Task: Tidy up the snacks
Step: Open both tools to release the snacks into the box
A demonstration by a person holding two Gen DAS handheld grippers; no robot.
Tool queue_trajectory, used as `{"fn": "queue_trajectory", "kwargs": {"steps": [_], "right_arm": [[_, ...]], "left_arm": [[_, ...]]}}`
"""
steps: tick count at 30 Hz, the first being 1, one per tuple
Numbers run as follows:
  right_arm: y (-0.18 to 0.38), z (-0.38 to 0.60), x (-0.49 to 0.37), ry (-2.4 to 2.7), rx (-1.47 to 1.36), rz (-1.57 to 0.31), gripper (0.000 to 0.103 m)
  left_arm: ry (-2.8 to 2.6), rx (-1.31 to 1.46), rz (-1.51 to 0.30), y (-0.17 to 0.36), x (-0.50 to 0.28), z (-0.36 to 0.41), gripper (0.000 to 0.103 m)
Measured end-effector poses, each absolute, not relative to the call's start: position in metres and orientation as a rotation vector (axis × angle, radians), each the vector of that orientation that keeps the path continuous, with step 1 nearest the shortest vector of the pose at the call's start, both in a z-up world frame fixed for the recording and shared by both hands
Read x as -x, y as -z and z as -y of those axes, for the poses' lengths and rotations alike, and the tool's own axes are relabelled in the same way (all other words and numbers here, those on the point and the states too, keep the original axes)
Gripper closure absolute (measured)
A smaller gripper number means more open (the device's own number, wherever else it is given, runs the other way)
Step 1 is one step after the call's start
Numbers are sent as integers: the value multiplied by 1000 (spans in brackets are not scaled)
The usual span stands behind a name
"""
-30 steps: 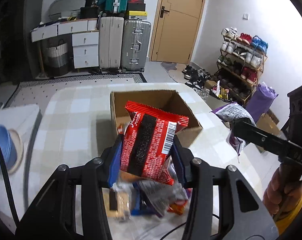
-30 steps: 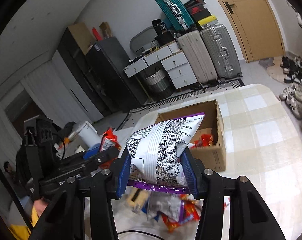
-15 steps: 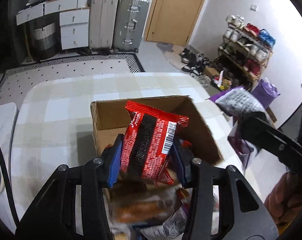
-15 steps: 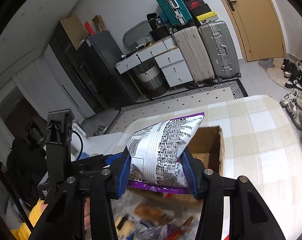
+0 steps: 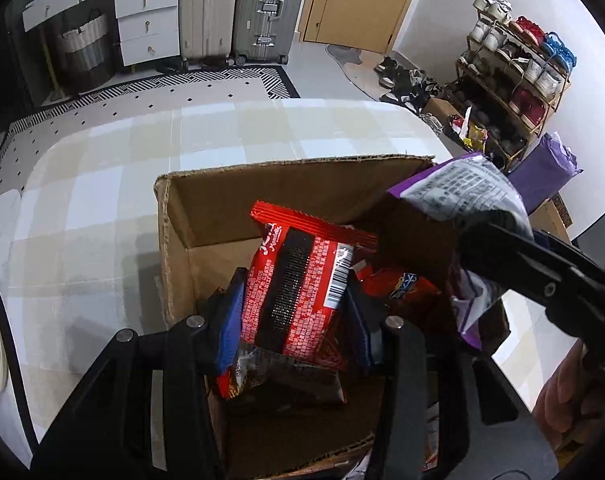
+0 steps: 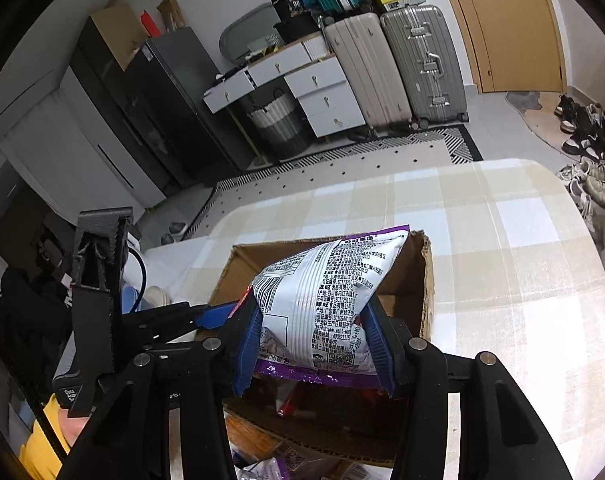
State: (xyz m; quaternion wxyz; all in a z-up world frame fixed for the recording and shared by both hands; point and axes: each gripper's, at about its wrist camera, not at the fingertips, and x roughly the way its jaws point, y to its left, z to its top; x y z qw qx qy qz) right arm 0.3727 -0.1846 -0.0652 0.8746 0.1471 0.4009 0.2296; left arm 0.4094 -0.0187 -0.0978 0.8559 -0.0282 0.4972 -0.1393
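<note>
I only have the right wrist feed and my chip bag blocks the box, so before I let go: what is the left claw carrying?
Observer: The left claw is shut on a red packet with a black stripe and a barcode, held upright between its pads.
Operator: Where is it relative to the box?
Observer: In the left wrist view it hangs over the open cardboard box, inside the rim.
Operator: Is anything lying in the box near my bag?
Observer: Yes, other red wrappers lie on the box floor, just left of your purple-and-white bag.
</note>
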Motion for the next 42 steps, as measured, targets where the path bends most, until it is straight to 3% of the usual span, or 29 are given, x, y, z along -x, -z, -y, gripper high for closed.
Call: {"fn": "queue_trajectory", "kwargs": {"steps": [21, 27, 30, 32, 42], "right_arm": [[89, 176, -387, -439, -306, -920, 51], [87, 176, -384, -433, -299, -916, 48], [84, 180, -380, -415, -290, -902, 38], [79, 183, -377, -402, -282, -890, 38], [60, 192, -352, -412, -300, -830, 38]], "left_arm": [[289, 78, -1042, 103, -406, 14, 59], [262, 105, -1011, 94, -401, 8, 45], [250, 106, -996, 87, -398, 7, 40], [230, 116, -995, 84, -396, 5, 29], [236, 123, -932, 57, -367, 10, 26]]}}
